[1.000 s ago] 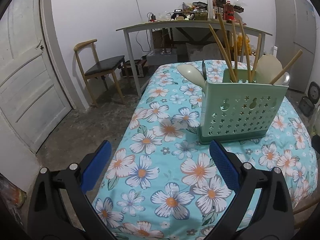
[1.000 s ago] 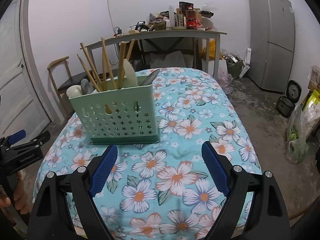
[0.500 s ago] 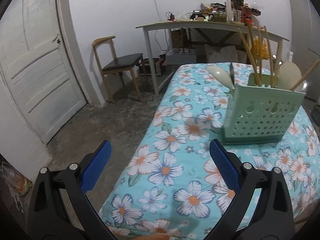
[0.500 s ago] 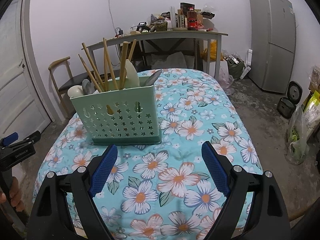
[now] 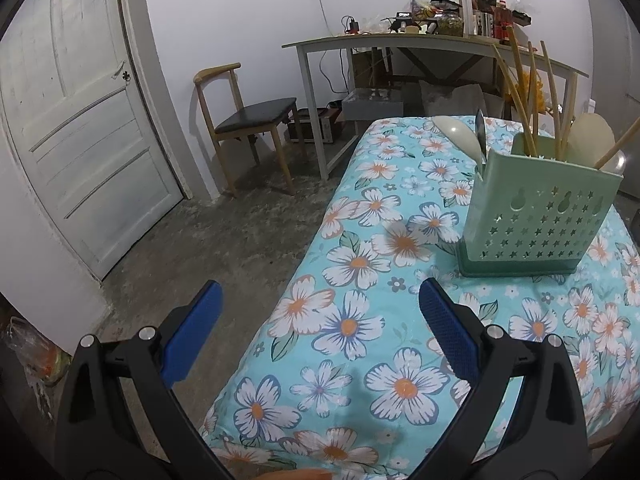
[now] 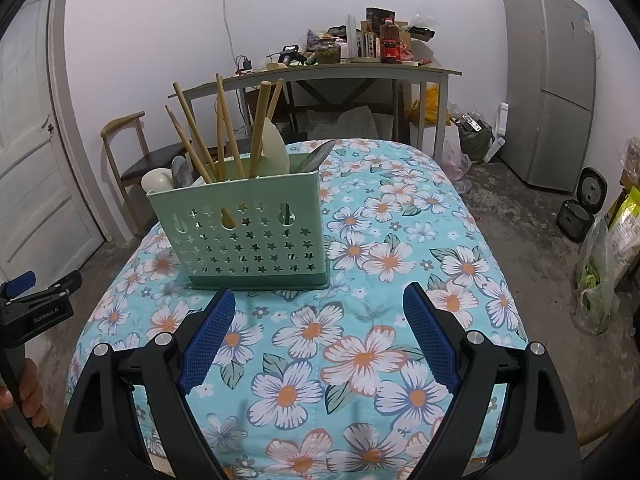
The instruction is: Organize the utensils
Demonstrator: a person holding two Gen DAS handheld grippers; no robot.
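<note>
Right now the green utensil caddy is standing upright on the table with the floral cloth, toward its left half as the right wrist camera sees it, its star-punched wall facing the cameras. Wooden chopsticks are fanning up out of it, leaning at different angles, and a pale spatula is rising beside them. A cream spoon is poking out at the caddy's left end and a metal utensil is slanting out at its right end (what kind of utensil cannot be told).

The right gripper is hovering over the near part of the cloth, its blue pads spread wide with nothing between them, the left pad just short of the caddy's base. The left gripper is hanging at the table's near left edge, jaws likewise standing apart and holding nothing; one finger is over the bare floor, the other over the cloth, and the caddy is sitting farther off to its right.

Farther back, a wooden chair is standing by a white door, a cluttered desk is lining the far wall, and a grey fridge is filling the right corner.
</note>
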